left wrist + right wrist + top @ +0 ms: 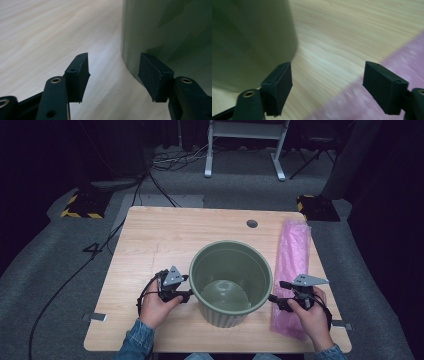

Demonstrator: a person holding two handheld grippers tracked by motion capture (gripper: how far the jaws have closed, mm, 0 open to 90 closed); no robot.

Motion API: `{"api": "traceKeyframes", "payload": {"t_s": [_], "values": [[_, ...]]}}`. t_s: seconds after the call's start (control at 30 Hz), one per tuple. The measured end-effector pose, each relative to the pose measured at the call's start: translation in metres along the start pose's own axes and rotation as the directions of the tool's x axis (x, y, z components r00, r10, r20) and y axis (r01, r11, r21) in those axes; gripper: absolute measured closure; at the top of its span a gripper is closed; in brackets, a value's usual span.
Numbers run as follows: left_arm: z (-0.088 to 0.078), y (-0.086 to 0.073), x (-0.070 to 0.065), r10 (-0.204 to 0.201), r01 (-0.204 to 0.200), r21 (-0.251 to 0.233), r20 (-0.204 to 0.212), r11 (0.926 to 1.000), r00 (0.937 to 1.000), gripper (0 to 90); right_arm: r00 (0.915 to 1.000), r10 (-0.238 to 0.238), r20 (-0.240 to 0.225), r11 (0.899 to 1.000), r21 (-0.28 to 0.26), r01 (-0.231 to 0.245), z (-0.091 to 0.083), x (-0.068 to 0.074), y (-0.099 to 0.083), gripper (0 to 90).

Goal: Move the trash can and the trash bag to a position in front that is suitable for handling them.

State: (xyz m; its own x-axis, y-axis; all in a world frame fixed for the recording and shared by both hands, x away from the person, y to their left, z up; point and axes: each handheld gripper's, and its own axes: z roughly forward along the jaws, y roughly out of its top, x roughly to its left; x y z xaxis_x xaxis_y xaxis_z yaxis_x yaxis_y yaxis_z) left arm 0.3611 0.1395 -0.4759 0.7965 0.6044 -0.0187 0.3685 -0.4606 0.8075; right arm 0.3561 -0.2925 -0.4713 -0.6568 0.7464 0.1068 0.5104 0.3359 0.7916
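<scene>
The green bucket (pixel 231 282) stands upright near the middle of the counter (pixel 160 240), its mouth open and nothing in it that I can make out. I have 2 grippers flanking it low on its wall, 1 on each side, so I judge the step in hand to be the approach to take hold of the bucket, with no grip made yet.

In the left gripper view, the bucket (pixel 167 32) wall sits just ahead of the left gripper (pixel 113 72), curving past the jaw on that view's right. That jaw is close to the wall or perhaps touching it; I cannot tell which. The jaws stand fairly wide with only bare counter between them.

In the right gripper view, the bucket (pixel 249 42) lies beyond and to the outer side of the jaw on that view's left, not between the 2 jaws. The right gripper (pixel 328 87) is wide open over bare wood, and the pink plastic bag (pixel 372 100) lies under its other jaw.

Next, I think each gripper needs something to bite on: the rounded wall looks too broad for these jaws, so rising to straddle the rim (pixel 200 257) seems the better move.
</scene>
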Motion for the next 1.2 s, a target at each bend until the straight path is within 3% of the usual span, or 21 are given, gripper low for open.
{"api": "traceKeyframes", "payload": {"t_s": [0.03, 0.07, 0.1, 0.13, 0.17, 0.27, 0.37, 0.5, 0.53, 0.57, 0.6, 0.63, 0.67, 0.7, 0.73, 0.77, 0.83, 0.9, 0.93, 1.03, 1.2], "values": [[0.001, 0.001, -0.003, 0.006, -0.006, 0.002, 0.013, 1.0000, 0.9999, 41.2, 0.9995, 0.023, 0.021, 1.000, 0.011, -0.024, -0.002, -0.005, -0.004, 18.2], [0.001, 0.002, -0.006, 0.009, -0.009, 0.007, 0.023, 0.9999, 0.9997, 38.8, 0.9940, 0.055, 0.095, 0.997, 0.043, -0.059, -0.004, -0.014, -0.012, 16.0], [0.001, 0.002, -0.007, 0.006, -0.007, 0.007, 0.028, 1.0000, 0.9996, 38.8, 0.9940, 0.055, 0.095, 0.997, 0.043, -0.059, -0.004, -0.014, -0.012, 16.0], [0.001, 0.002, -0.007, 0.010, -0.010, 0.009, 0.029, 0.9999, 0.9995, 37.2, 0.9883, 0.065, 0.138, 0.996, 0.053, -0.073, -0.004, -0.019, -0.016, 16.4], [0.000, 0.001, -0.007, -0.006, 0.006, 0.004, 0.031, 1.0000, 0.9995, 37.2, 0.9883, 0.065, 0.138, 0.996, 0.053, -0.073, -0.004, -0.019, -0.016, 16.4], [-0.004, -0.006, -0.002, -0.062, 0.062, -0.002, 0.017, 0.9981, 0.9979, 35.3, 0.9921, 0.029, 0.122, 0.986, 0.162, -0.049, 0.000, -0.022, -0.023, 21.4], [-0.007, -0.013, 0.001, -0.075, 0.075, 0.012, 0.005, 0.9971, 0.9971, 34.3, 0.9922, -0.032, 0.120, 0.982, 0.191, 0.009, -0.003, -0.020, -0.028, 21.5], [-0.012, -0.019, 0.006, -0.096, 0.096, 0.011, 0.004, 0.9954, 0.9954, 32.9, 0.9946, -0.076, 0.070, 0.975, 0.212, 0.060, -0.016, -0.016, -0.037, 21.3], [-0.014, -0.019, 0.006, -0.104, 0.104, 0.001, 0.014, 0.9946, 0.9945, 32.8, 0.9944, -0.097, 0.043, 0.970, 0.229, 0.084, -0.020, -0.014, -0.039, 21.3], [-0.016, -0.019, 0.007, -0.112, 0.112, -0.012, 0.027, 0.9936, 0.9933, 32.7, 0.9910, -0.132, -0.017, 0.952, 0.275, 0.132, -0.030, -0.008, -0.043, 21.4], [-0.017, -0.019, 0.006, -0.116, 0.116, -0.017, 0.033, 0.9931, 0.9927, 32.7, 0.9910, -0.132, -0.017, 0.952, 0.275, 0.132, -0.030, -0.008, -0.043, 21.4], [-0.019, -0.018, 0.006, -0.112, 0.112, -0.018, 0.031, 0.9935, 0.9933, 32.7, 0.9891, -0.138, -0.052, 0.945, 0.292, 0.147, -0.035, -0.007, -0.044, 21.7], [-0.020, -0.017, 0.006, -0.107, 0.108, -0.021, 0.025, 0.9939, 0.9939, 32.6, 0.9894, -0.120, -0.082, 0.943, 0.303, 0.139, -0.040, -0.007, -0.045, 28.0], [-0.021, -0.017, 0.005, -0.101, 0.102, -0.020, 0.017, 0.9946, 0.9947, 32.5, 0.9911, -0.058, -0.120, 0.950, 0.299, 0.092, -0.048, -0.009, -0.046, 39.8], [-0.022, -0.016, 0.005, -0.091, 0.091, -0.015, 0.006, 0.9957, 0.9958, 32.4, 0.9929, -0.015, -0.118, 0.963, 0.265, 0.046, -0.054, -0.011, -0.046, 35.6], [-0.022, -0.016, 0.005, -0.088, 0.088, -0.011, -0.002, 0.9960, 0.9961, 32.4, 0.9975, 0.021, -0.068, 0.974, 0.227, -0.005, -0.058, -0.013, -0.046, 28.4], [-0.022, -0.016, 0.005, -0.091, 0.091, -0.010, -0.004, 0.9958, 0.9959, 32.4, 0.9952, 0.081, 0.054, 0.978, 0.186, -0.090, -0.061, -0.016, -0.044, 25.2], [-0.022, -0.016, 0.005, -0.093, 0.093, -0.009, -0.005, 0.9956, 0.9956, 32.5, 0.9761, 0.149, 0.158, 0.969, 0.172, -0.176, -0.057, -0.022, -0.044, 16.4], [-0.022, -0.016, 0.005, -0.092, 0.092, -0.008, -0.008, 0.9957, 0.9957, 32.5, 0.9698, 0.162, 0.183, 0.964, 0.182, -0.195, -0.054, -0.024, -0.044, 15.7], [-0.023, -0.018, 0.006, -0.094, 0.094, -0.006, -0.018, 0.9955, 0.9954, 32.5, 0.9655, 0.167, 0.199, 0.955, 0.212, -0.209, -0.043, -0.026, -0.042, 15.9], [-0.024, -0.020, 0.008, -0.082, 0.083, 0.015, -0.056, 0.9964, 0.9951, 32.5, 0.9524, 0.148, 0.266, 0.957, 0.205, -0.206, -0.023, -0.031, -0.034, 15.4]]}}
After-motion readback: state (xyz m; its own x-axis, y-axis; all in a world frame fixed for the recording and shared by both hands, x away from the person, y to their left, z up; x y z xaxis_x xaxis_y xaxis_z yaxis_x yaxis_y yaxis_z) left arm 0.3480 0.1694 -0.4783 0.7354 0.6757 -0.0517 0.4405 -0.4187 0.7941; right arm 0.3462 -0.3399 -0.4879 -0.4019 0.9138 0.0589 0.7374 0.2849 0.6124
